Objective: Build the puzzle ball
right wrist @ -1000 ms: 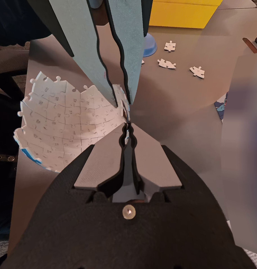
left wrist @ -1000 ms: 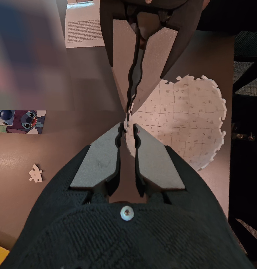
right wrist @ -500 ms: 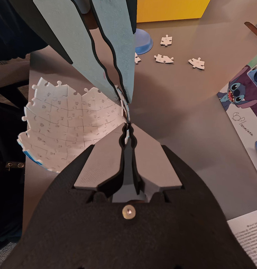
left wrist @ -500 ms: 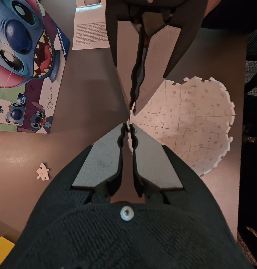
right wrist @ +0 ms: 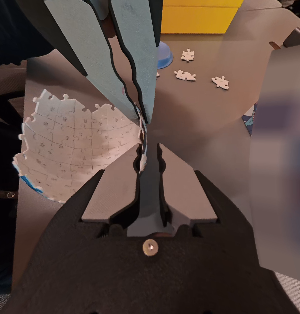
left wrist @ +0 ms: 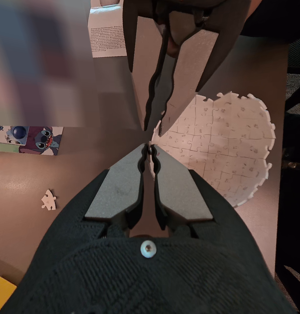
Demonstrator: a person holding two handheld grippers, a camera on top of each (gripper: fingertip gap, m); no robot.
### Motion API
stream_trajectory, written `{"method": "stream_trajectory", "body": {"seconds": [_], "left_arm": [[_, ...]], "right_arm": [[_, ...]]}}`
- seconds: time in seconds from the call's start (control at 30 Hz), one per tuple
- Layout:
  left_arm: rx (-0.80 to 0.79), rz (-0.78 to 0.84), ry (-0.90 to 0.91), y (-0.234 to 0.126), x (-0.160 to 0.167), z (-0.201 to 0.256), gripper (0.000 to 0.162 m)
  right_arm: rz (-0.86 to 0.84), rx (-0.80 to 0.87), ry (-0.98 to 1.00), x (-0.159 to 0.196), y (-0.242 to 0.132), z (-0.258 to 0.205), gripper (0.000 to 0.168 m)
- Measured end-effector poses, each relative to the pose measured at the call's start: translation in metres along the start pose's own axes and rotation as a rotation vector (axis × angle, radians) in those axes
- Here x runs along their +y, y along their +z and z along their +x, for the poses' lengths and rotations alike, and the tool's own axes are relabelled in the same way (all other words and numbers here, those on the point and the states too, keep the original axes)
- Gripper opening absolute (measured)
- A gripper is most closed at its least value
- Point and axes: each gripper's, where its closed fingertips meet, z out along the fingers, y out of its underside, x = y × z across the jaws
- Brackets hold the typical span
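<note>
The left claw pinches the rim of the white curved puzzle-ball shell while the right claw stands spread around it, with three loose white pieces beyond in the right view only.

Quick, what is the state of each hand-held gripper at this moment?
Left hand-held gripper: closed on the rim of the puzzle shell.
Right hand-held gripper: open, holding nothing; the shell's rim sits between its fingers.

The left gripper pinched the rim of the white puzzle bowl, while the right gripper stood open opposite.
</note>
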Motion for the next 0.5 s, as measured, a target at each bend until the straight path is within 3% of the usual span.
{"method": "stream_trajectory", "body": {"seconds": [0.5], "left_arm": [[0.002,0.002,0.005,0.001,0.001,0.0,0.002]], "right_arm": [[0.08,-0.034,-0.036,-0.016,-0.002,-0.004,0.0]]}}
